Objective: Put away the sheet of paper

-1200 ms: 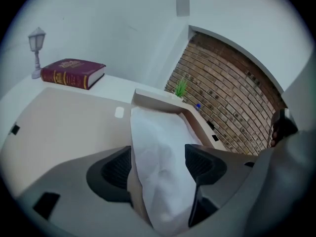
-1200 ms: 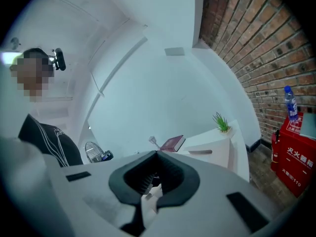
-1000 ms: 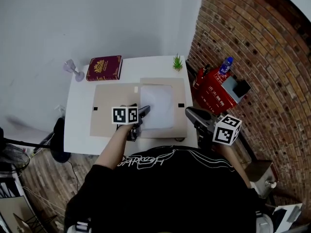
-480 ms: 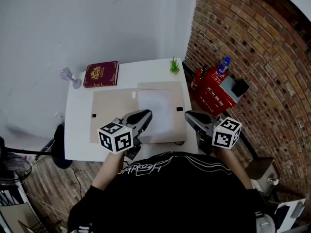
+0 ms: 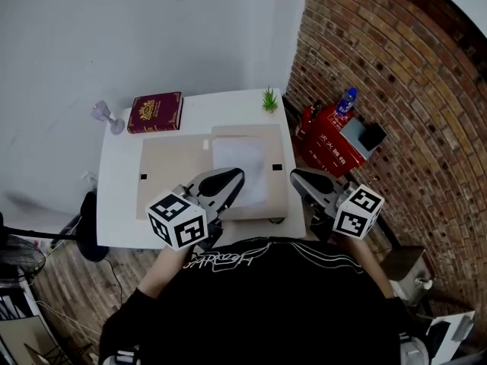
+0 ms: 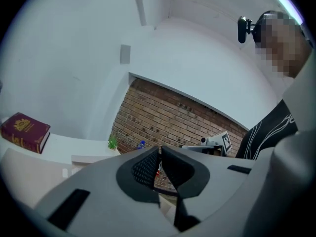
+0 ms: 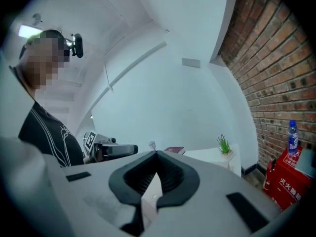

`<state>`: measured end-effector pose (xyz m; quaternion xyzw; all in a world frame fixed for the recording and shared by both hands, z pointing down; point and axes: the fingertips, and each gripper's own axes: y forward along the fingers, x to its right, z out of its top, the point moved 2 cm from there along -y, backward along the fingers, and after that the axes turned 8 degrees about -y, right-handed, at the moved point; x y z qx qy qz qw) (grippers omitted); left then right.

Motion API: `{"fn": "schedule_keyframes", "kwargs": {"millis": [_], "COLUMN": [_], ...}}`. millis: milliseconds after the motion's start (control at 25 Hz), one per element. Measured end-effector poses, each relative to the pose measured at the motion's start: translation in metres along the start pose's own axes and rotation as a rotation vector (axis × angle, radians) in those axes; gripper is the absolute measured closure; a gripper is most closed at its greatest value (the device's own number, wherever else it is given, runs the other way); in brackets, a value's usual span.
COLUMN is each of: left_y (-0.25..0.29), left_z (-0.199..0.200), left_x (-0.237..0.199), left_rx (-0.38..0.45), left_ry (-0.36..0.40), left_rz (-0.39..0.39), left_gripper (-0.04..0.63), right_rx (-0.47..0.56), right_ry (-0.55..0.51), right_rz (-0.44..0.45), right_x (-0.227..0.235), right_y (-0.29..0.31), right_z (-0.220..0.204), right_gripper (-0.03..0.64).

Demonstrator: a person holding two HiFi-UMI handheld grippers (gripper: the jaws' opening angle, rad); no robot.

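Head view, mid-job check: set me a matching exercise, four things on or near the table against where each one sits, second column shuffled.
Things:
1. sheet of paper
2. red book
3. potted plant
4. bottle

Places:
A. far right corner of the table
B. at the red box by the brick wall
C. lying on the tan mat
D. far left part of the table, beside the glass

Pairs: 1-C; 2-D; 3-A; 4-B

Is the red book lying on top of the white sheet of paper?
No, the red book lies at the table's far left corner, well apart from the sheet of paper on the brown mat.
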<state>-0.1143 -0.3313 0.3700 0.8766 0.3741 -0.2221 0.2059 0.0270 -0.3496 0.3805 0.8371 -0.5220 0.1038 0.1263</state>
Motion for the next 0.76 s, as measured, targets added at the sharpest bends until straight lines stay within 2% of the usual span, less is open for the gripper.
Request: {"fn": "schedule_keyframes", "kwargs": {"millis": [360,600,760], "left_y": [0.001,0.001,0.003], "left_z": [-0.015,-0.025,-0.031], "left_x": [-0.006,-0.013,-0.016], "left_rx": [-0.042,-0.056,-0.062], "left_ry": [-0.022,-0.095,-0.11], "left_rz": [0.013,0.007,0.024], "left_gripper": [0.552,0.552,0.552], "right_rx": [-0.024,-0.045,-0.048], "right_ry": [0.016,0.036,0.033], "right_rz": [-0.001,0.009,0.021], "right_x": [-0.003,-0.004,-0.004], "right_y": [-0.001,0.002,0.006], "right_z": [-0.013,-0.025,-0.025], "right_gripper": [0.617,0.617,0.615]}}
